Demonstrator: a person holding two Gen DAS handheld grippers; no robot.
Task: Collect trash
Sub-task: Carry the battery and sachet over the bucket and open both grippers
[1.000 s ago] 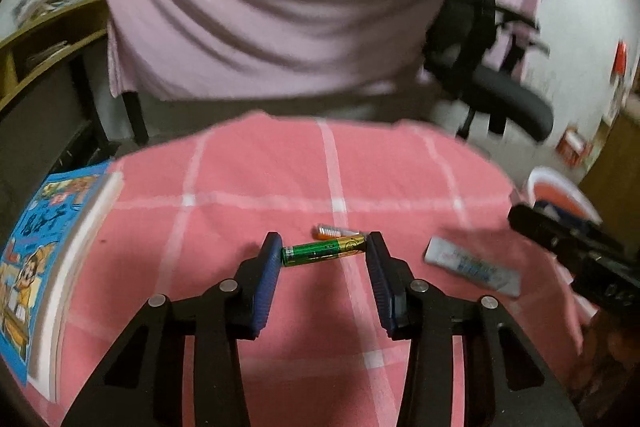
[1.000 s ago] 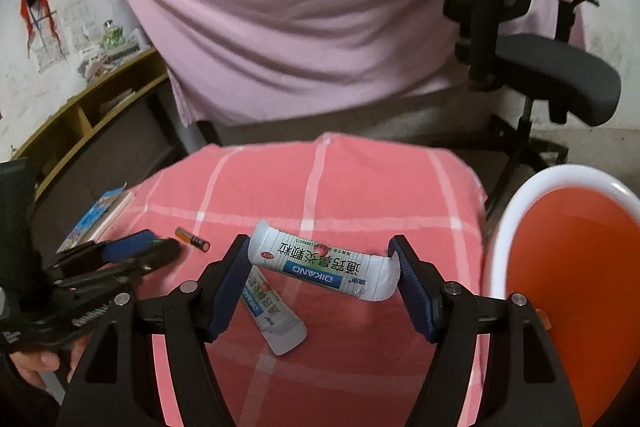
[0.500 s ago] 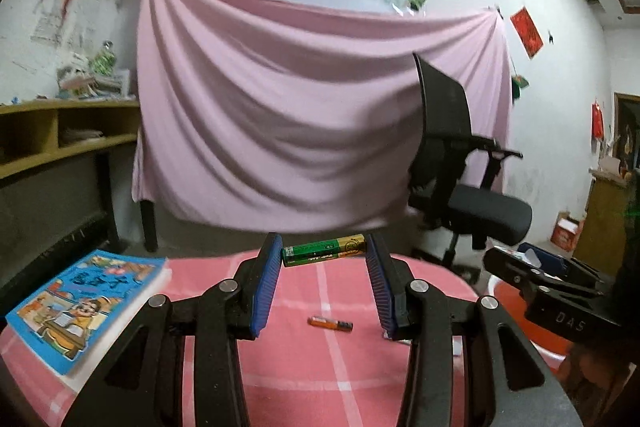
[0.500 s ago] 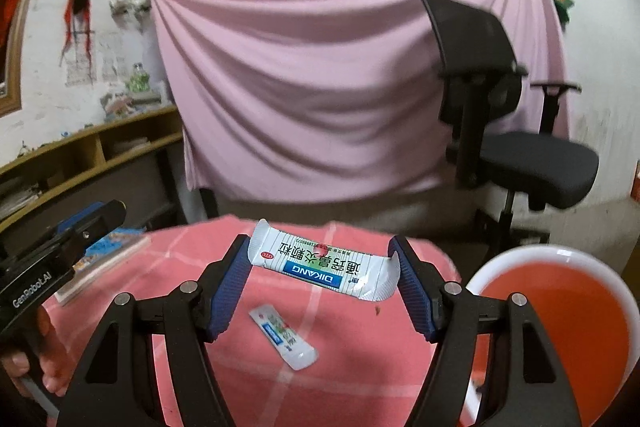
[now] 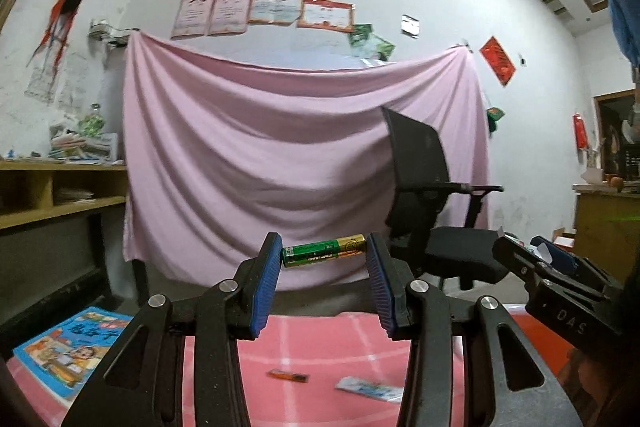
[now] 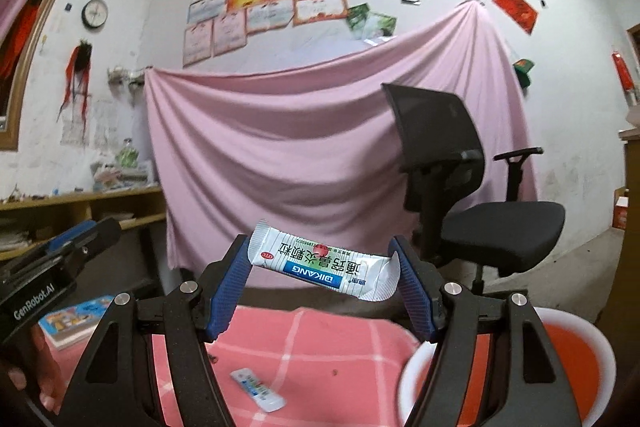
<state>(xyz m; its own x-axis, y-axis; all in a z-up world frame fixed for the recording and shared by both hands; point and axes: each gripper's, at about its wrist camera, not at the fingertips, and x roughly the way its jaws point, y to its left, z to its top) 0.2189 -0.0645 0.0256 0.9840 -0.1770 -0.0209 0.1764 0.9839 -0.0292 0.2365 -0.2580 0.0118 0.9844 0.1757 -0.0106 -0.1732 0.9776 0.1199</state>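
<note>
My left gripper [image 5: 323,254] is shut on a green and gold battery [image 5: 323,251], held end to end between the blue pads, high above the pink checked table [image 5: 320,343]. My right gripper [image 6: 323,263] is shut on a white and blue medicine sachet [image 6: 320,263], also lifted above the table [image 6: 320,343]. An orange battery [image 5: 289,375] and a second white sachet [image 5: 368,388] lie on the cloth; the sachet also shows in the right wrist view [image 6: 258,389]. The orange bin with a white rim [image 6: 568,359] stands at the table's right.
A blue picture book [image 5: 72,345] lies at the table's left edge. A black office chair [image 6: 472,195] stands behind the table, before a pink hanging sheet [image 5: 280,155]. Wooden shelves [image 5: 52,199] line the left wall.
Both grippers have risen and tilted up from the table with their loads, so the views now show the wall and sheet instead of the tabletop. Both grips are unchanged.
</note>
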